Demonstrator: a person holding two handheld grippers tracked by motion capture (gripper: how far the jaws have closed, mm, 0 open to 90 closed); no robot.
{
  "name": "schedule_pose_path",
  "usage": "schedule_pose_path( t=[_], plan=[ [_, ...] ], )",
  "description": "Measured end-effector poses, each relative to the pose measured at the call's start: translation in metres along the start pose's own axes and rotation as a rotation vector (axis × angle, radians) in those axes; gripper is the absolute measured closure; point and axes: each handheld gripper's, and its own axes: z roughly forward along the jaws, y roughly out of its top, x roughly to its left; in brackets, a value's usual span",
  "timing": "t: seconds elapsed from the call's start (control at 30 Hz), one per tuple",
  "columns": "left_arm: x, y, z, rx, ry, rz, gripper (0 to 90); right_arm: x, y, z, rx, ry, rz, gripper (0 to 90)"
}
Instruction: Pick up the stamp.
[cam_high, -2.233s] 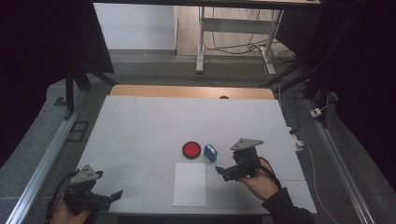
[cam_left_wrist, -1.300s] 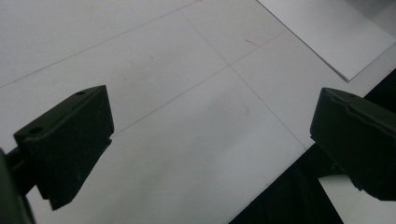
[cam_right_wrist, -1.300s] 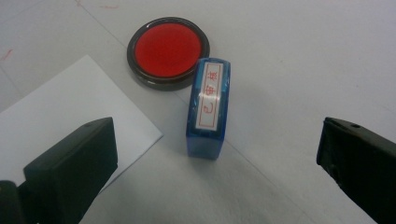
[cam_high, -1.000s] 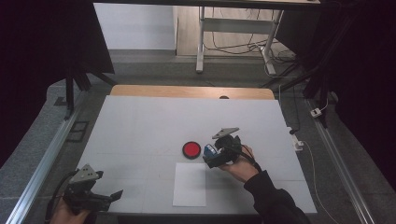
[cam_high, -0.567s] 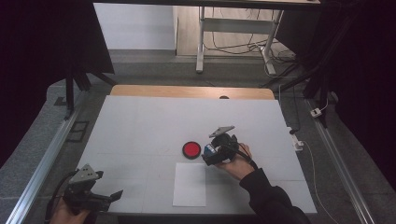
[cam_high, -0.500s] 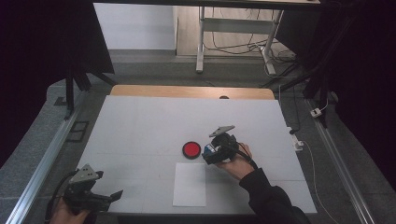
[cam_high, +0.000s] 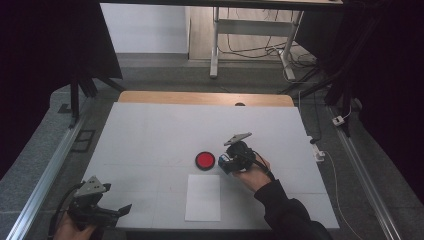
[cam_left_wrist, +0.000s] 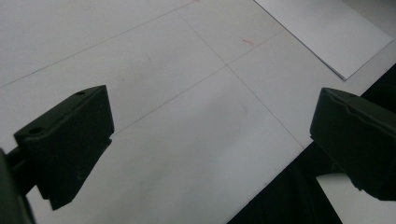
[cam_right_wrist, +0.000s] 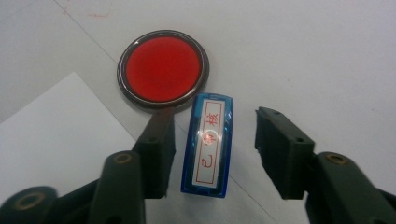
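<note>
A white paper sheet (cam_high: 202, 197) lies on the white table (cam_high: 150, 130).

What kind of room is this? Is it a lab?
Probably a lab or test room: a white table inside a metal rail frame, dark curtains at the sides, and cables on the floor behind.

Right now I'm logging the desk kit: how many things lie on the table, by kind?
Red ink pad: 1
Blue stamp: 1
White paper sheet: 1
Total: 3
</note>
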Motion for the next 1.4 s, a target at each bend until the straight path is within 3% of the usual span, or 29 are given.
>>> schedule_pose_path(
  t=[0.13, 0.23, 0.3, 0.83, 1.4],
  plan=[
    [0.000, 0.000, 0.000, 0.001, -0.002, 0.002, 0.0, 0.000, 0.000, 0.000, 0.009, 0.008, 0.005, 56.6],
    [0.000, 0.000, 0.000, 0.001, -0.003, 0.003, 0.0, 0.000, 0.000, 0.000, 0.009, 0.020, 0.006, 66.7],
    [0.000, 0.000, 0.000, 0.001, -0.001, 0.005, 0.0, 0.000, 0.000, 0.000, 0.011, 0.020, 0.010, 68.7],
    [0.000, 0.000, 0.000, 0.001, -0.004, 0.005, 0.0, -0.005, 0.002, -0.004, 0.002, 0.053, 0.069, 70.3],
    [0.000, 0.000, 0.001, 0.005, -0.005, 0.003, 0.1, -0.006, 0.002, -0.025, -0.050, 0.088, -0.010, 70.3]
  ],
)
